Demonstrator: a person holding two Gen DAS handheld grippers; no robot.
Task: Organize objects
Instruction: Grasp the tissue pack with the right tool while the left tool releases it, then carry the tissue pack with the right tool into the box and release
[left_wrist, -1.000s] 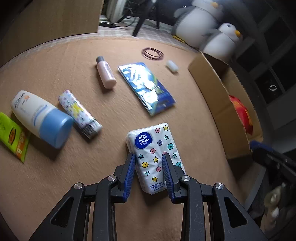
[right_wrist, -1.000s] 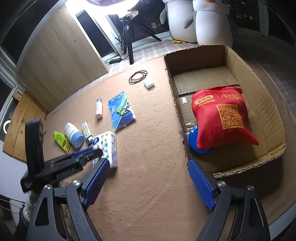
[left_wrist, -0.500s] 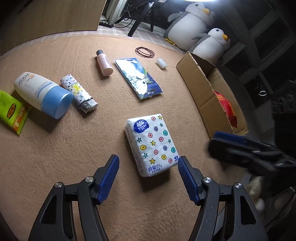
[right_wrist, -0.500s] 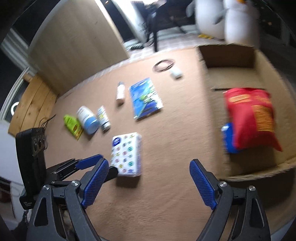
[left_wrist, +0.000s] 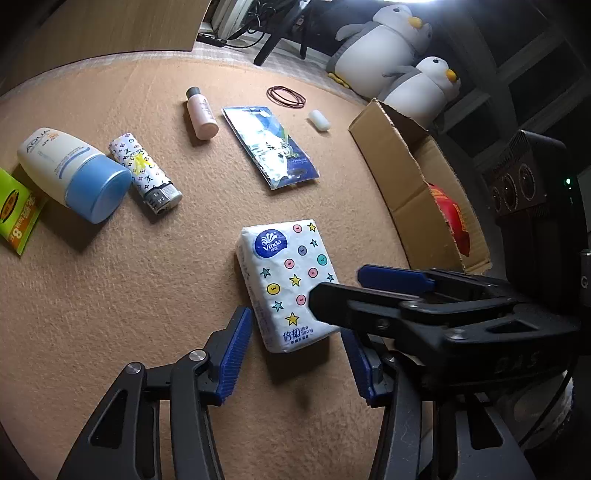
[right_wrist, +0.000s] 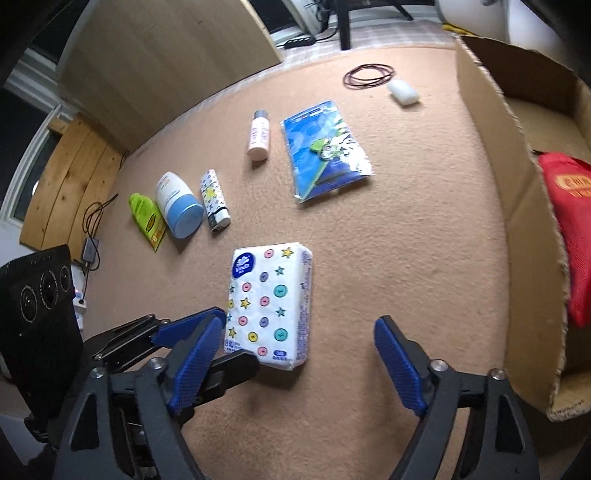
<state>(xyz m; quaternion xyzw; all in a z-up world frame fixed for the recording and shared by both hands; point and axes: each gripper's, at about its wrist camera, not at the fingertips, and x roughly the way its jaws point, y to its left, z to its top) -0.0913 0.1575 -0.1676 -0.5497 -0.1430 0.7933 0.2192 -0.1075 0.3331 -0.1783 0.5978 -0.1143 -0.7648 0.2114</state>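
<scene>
Both tongs are closing around one tissue pack (left_wrist: 286, 284) lying flat on the desk (left_wrist: 110, 295): left tongs (left_wrist: 295, 349) straddle its near end without gripping, right tongs (right_wrist: 295, 360) likewise. They may collide. Only the right view shows the box (right_wrist: 509, 206) interior.

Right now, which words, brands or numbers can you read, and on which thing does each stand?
"Vinda", "Xtra Strong": white button-and-star tissue pack.
"AQUA": white plastic bottle with blue cap.
"8": green sachet.
Red bag in cardboard box: yellow print unreadable.
Pink bottle, blue packet: too small.
</scene>
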